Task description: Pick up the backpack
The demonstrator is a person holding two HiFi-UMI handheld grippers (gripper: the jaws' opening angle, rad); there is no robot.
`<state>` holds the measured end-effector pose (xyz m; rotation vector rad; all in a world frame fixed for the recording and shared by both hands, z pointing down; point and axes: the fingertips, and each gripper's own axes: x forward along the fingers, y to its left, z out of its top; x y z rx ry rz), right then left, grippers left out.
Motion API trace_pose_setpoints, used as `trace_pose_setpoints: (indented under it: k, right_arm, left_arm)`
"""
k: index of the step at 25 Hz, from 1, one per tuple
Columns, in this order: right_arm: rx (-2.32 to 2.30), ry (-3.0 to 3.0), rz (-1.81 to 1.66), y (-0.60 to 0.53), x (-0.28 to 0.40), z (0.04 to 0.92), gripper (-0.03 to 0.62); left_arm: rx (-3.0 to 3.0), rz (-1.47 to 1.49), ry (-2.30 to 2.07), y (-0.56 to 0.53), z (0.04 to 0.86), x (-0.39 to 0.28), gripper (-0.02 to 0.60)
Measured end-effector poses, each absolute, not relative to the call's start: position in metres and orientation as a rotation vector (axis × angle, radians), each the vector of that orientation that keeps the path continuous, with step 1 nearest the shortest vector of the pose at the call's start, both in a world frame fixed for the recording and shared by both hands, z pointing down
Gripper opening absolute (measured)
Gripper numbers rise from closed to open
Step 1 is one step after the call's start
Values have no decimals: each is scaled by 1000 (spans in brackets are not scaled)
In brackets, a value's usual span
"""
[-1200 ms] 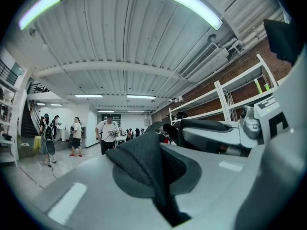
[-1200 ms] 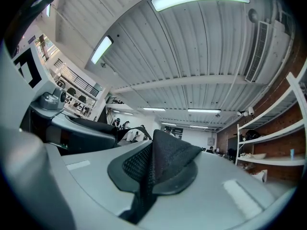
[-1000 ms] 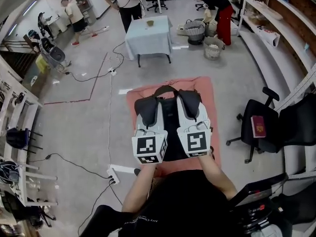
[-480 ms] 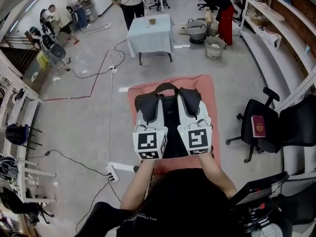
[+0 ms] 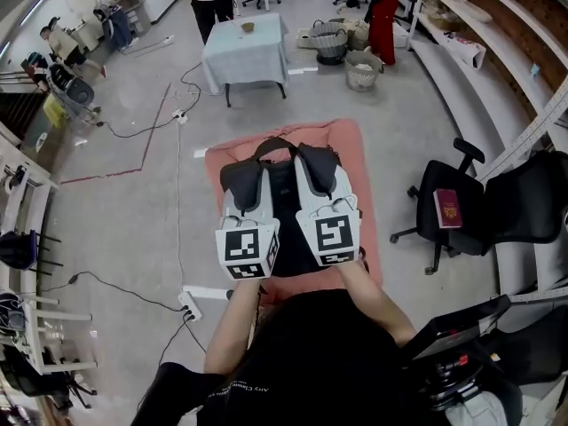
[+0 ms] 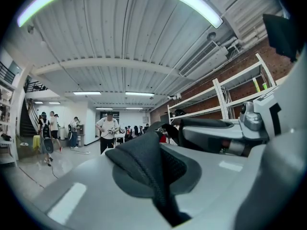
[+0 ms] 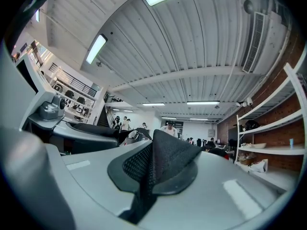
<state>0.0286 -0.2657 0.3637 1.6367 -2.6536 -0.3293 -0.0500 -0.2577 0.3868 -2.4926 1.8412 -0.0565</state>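
Observation:
A black backpack [image 5: 286, 220] hangs between my two grippers above a pink mat [image 5: 359, 185], its carry loop [image 5: 273, 144] at the far end. My left gripper [image 5: 241, 181] is shut on a black mesh shoulder strap [image 6: 146, 169], which stands pinched between its grey jaws in the left gripper view. My right gripper [image 5: 318, 169] is shut on the other mesh strap [image 7: 160, 164] in the same way. Both grippers point level and side by side, close together. Most of the bag's body is hidden under them.
A table with a pale cloth [image 5: 244, 51] stands beyond the mat. Baskets [image 5: 359, 71] and people are at the back. A black office chair [image 5: 453, 213] carrying a red booklet is at the right, by the shelving. Cables and a power strip [image 5: 188, 302] lie at the left.
Both grippers keep their hold on the straps and stay in place. The head view has shifted a little, and the people at the back have walked on.

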Motion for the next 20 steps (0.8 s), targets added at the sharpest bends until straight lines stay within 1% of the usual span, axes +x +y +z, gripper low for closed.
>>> trace_pose_setpoints:
  k: [4, 9, 13, 20]
  right_arm:
    - [1649, -2607, -376, -263, 39, 366, 28]
    - [1627, -2616, -415, -268, 31, 364, 28]
    - [1622, -2603, -401, -270, 45, 376, 28]
    - [1616, -2616, -389, -272, 37, 376, 28]
  left_arm:
    - [-2523, -48, 1807, -259, 391, -37, 12]
    - [-2502, -47, 1821, -264, 387, -45, 12]
    - [-2505, -68, 1813, -265, 400, -29, 12]
    - [-2500, -95, 1807, -266, 397, -36, 12]
